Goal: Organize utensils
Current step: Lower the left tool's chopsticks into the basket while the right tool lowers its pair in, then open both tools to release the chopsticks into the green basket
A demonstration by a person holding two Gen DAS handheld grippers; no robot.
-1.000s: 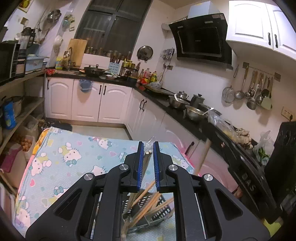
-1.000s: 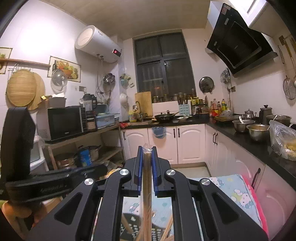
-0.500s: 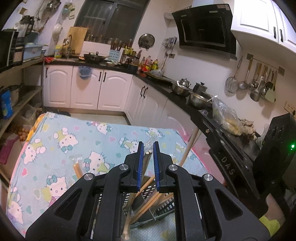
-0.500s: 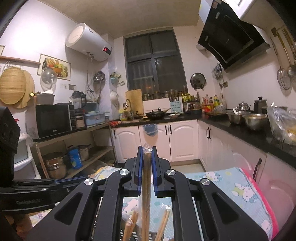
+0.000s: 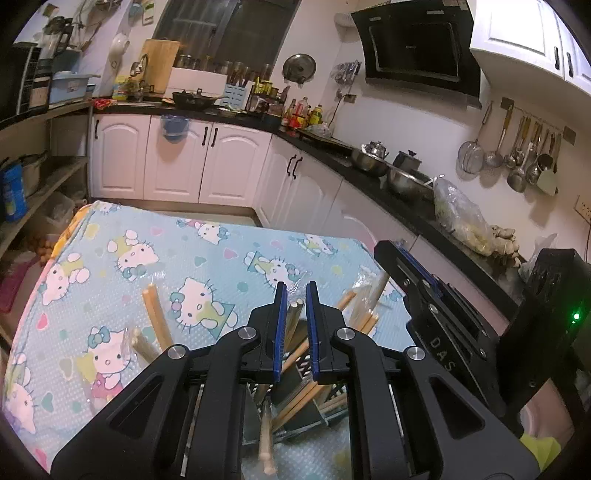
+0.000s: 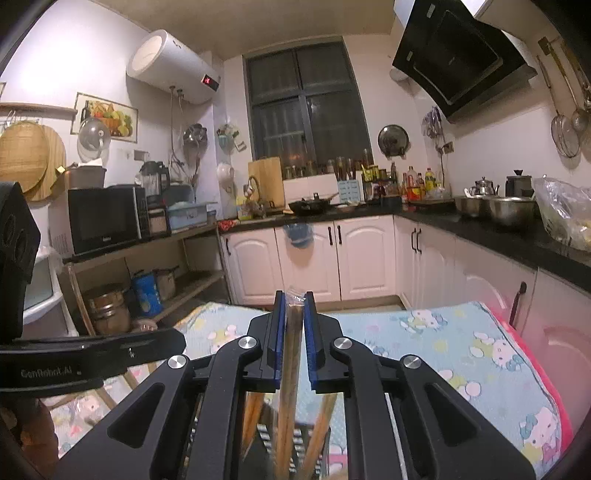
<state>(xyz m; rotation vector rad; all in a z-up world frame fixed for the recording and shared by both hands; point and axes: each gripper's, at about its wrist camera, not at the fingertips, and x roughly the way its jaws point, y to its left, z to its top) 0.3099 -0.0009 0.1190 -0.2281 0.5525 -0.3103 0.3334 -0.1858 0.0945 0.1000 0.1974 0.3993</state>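
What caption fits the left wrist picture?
Left tongs hold wrapped chopsticks over a black holder.

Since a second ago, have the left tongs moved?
Yes. The left tongs have come down toward the cartoon-cat tablecloth: the window and cabinets sit higher in the left wrist view, and more cloth shows.

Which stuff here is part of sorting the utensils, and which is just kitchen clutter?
Job:
wrapped chopsticks in left hand-held gripper
wrapped chopsticks in right hand-held gripper
black utensil rack
loose chopsticks on tablecloth

Lying about:
microwave
wok
steel bowls
hanging ladles
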